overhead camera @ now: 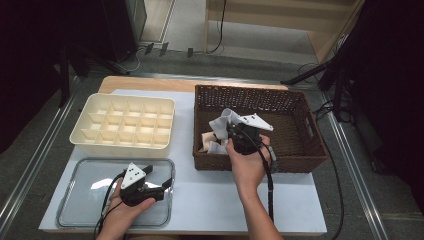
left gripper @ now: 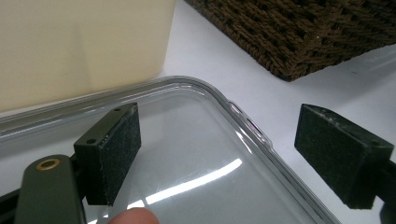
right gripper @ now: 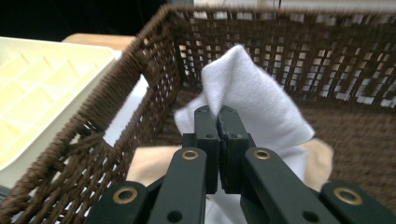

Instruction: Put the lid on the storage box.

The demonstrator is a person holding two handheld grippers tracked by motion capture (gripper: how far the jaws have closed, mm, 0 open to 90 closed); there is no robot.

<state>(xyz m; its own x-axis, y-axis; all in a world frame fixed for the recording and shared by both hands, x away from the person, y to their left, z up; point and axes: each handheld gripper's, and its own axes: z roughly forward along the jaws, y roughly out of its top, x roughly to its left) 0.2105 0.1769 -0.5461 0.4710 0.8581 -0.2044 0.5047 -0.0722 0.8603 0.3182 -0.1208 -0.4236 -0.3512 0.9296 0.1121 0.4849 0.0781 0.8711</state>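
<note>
Left side: left gripper (overhead camera: 159, 186) hovers over the clear flat plastic tray (overhead camera: 75, 210) at the near-left of the tabletop (overhead camera: 210, 200), fingers (left gripper: 114, 149) wide apart with nothing between them, so it's idle. Risk there is low; if it drops, the pads could knock the tray's rim and skate it into the cream plastic divided organiser box (overhead camera: 122, 126) just behind. Middle to right: right gripper (right gripper: 219, 126) is inside the dark brown woven wicker basket (overhead camera: 295, 160), at its near-left corner, fingers pinched tight on a fold of the white cloth (right gripper: 243, 93). The cloth is bunched up above the basket floor and rests on a beige fabric piece (right gripper: 149, 163) underneath. Main worries: the pinch sits on a thin edge fold, so a fast lift may let it slip out and drop back in. The white cloth's lower part overlaps the beige piece, so that could drag up with it and spill over the rim. The trailing hem may also snag on the rough weave of the near wall, tugging the basket across the tabletop. Can't tell how deep the bite is.
</note>
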